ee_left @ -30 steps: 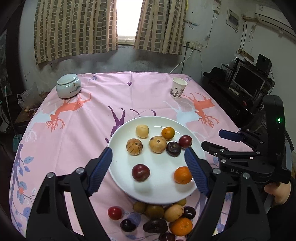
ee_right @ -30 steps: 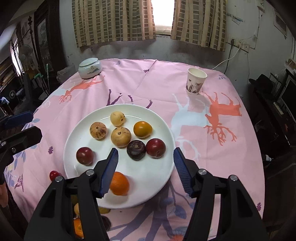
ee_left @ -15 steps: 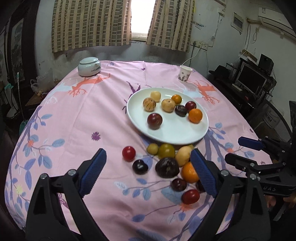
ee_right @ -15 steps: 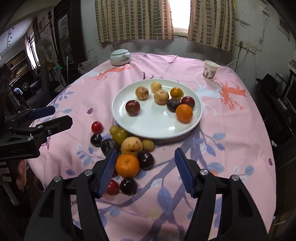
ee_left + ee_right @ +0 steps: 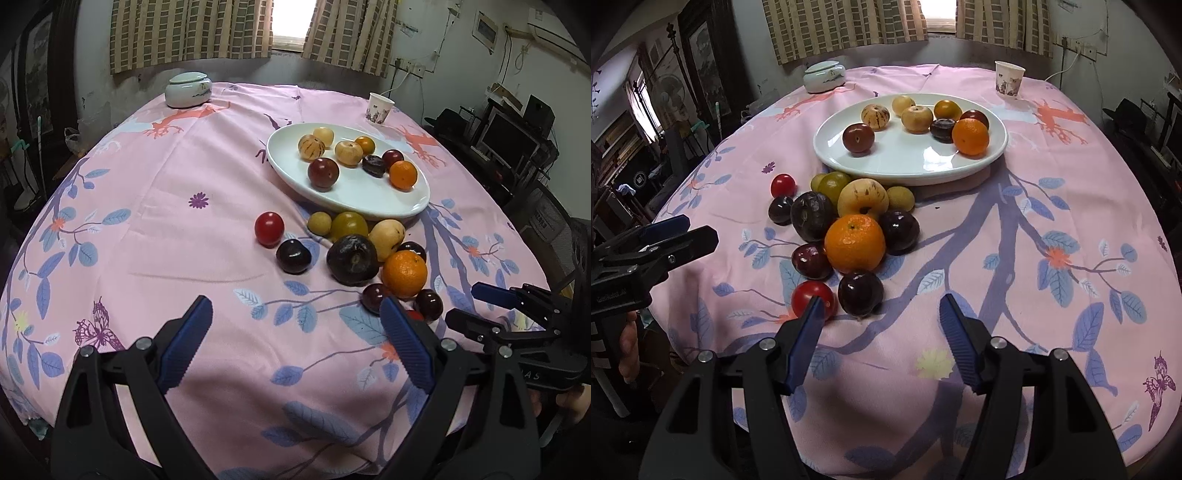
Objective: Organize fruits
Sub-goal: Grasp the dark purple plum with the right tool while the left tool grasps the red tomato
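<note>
Your left gripper (image 5: 295, 339) has just been opening and now stands spread wide, nothing between its ribbed blue pads, hovering over bare cloth nearer you than the white plate (image 5: 354, 201). Your right gripper (image 5: 881, 334) is about half open and also empty; its left pad sits in front of a glossy red tomato (image 5: 809, 295), though I cannot tell if it touches.

The oval, glazed plate carries eight fruits, among them a dimpled orange (image 5: 970, 136) at its right edge and a smooth dark red plum (image 5: 858, 137) on its left side. Just in front of the plate, on the pink printed tablecloth (image 5: 1015, 236) covering the bench, lies a loose heap: a bigger orange (image 5: 854, 243), a wrinkled dark purple passion fruit (image 5: 812, 215), a pale yellow speckled fruit (image 5: 862, 199), shiny plums and small greenish-yellow rounds.
</note>
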